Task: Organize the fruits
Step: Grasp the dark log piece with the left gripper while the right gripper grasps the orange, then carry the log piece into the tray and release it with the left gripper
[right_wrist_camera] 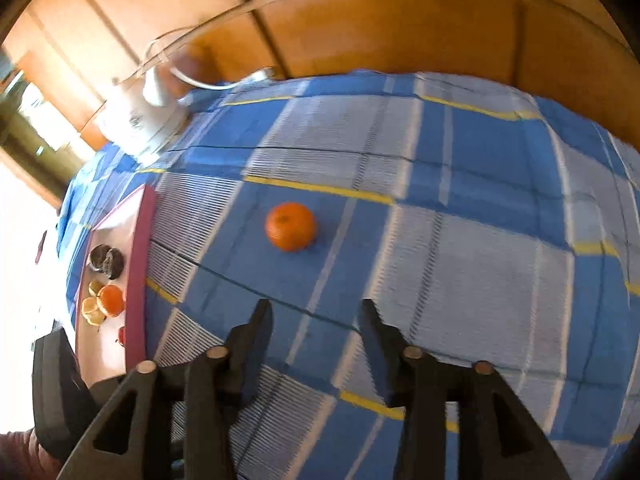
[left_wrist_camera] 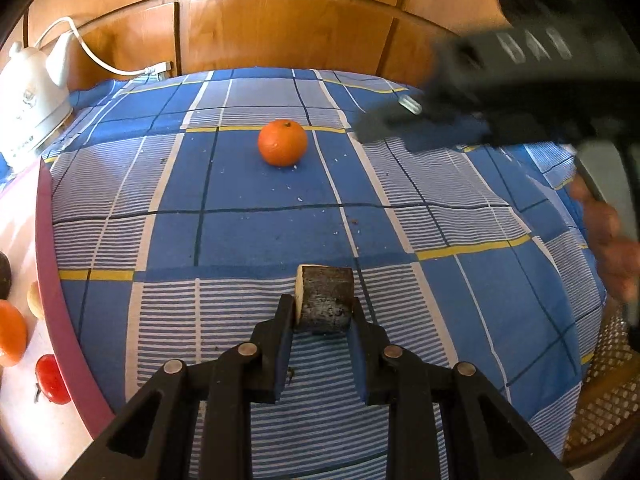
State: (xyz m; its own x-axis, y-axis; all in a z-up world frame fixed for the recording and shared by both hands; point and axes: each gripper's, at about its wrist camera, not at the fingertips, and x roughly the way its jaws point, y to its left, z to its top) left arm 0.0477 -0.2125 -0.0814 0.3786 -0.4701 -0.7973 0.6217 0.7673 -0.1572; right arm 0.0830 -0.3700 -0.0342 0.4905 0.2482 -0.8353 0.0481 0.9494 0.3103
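The left gripper clamped a dark chunk nearer than the orange; the right gripper, jaws apart and empty, pointed toward the orange.

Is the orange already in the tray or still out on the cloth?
Out. The orange sits alone on the checked cloth, apart from the pink-rimmed tray at the left.

Left tongs angled steeply down, jaws clamped on a dark-skinned fruit chunk pinched between the fingertips. Right tongs also pitched down, jaws apart with nothing between them. In the left wrist view the right tongs show blurred at the upper right, with a person's hand on the handle.
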